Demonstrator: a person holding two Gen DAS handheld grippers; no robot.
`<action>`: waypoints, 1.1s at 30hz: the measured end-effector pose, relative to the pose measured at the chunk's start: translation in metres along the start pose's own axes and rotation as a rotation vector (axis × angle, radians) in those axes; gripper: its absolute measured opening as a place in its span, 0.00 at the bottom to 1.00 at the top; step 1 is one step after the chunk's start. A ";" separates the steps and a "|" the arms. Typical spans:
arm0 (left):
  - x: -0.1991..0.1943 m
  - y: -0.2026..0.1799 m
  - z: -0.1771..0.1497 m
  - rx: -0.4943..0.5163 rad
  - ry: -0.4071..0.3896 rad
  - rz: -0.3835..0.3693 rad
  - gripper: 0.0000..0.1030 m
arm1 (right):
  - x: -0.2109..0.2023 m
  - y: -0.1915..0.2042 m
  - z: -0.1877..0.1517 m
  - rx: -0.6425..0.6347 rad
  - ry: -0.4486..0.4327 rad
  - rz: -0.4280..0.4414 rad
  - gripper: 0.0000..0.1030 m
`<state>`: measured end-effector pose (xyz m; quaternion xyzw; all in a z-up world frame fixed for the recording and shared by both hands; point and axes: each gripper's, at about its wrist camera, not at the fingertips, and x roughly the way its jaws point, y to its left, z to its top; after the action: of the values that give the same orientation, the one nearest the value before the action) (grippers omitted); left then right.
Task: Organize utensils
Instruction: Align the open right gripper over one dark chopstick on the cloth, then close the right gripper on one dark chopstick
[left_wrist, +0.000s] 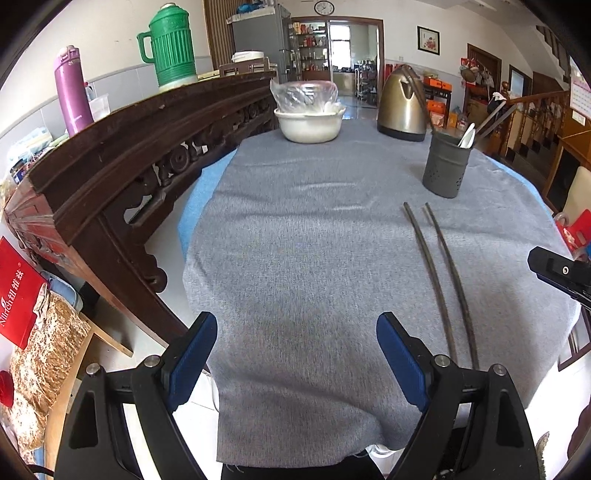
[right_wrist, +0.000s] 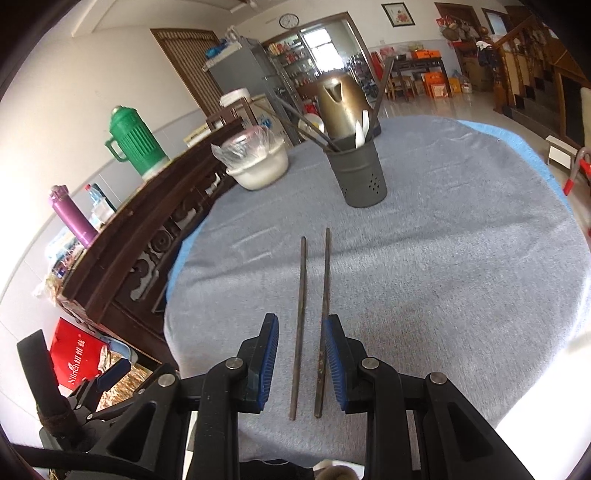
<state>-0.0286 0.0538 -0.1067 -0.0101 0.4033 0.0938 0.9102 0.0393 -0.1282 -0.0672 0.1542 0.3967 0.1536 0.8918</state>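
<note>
Two dark chopsticks (right_wrist: 312, 314) lie side by side on the grey tablecloth (right_wrist: 443, 277), pointing toward a grey perforated utensil holder (right_wrist: 358, 173). The holder contains a white spoon (right_wrist: 360, 129) and several dark chopsticks. My right gripper (right_wrist: 301, 326) is open, its blue pads either side of the near ends of both chopsticks; the right one lies close against the right pad. My left gripper (left_wrist: 297, 325) is open and empty over the cloth, left of the chopsticks (left_wrist: 439, 273). The holder (left_wrist: 445, 166) stands at the far right in the left wrist view.
A white bowl (left_wrist: 310, 123) holding a plastic-wrapped dish and a brass-coloured kettle (left_wrist: 402, 103) stand at the table's far side. A dark carved wooden sideboard (left_wrist: 122, 147) runs along the left with a green thermos (left_wrist: 173, 48) and a purple flask (left_wrist: 72, 90).
</note>
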 end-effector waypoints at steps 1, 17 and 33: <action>0.004 0.000 0.002 0.000 0.006 0.001 0.86 | 0.004 -0.001 0.002 0.000 0.007 -0.004 0.28; 0.068 -0.009 0.043 0.014 0.074 0.044 0.86 | 0.093 -0.012 0.060 0.028 0.104 -0.015 0.28; 0.094 -0.010 0.072 0.028 0.084 0.035 0.86 | 0.169 -0.013 0.103 0.009 0.240 -0.091 0.27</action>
<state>0.0878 0.0663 -0.1277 0.0061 0.4425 0.1036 0.8907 0.2264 -0.0886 -0.1181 0.1204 0.5079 0.1285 0.8432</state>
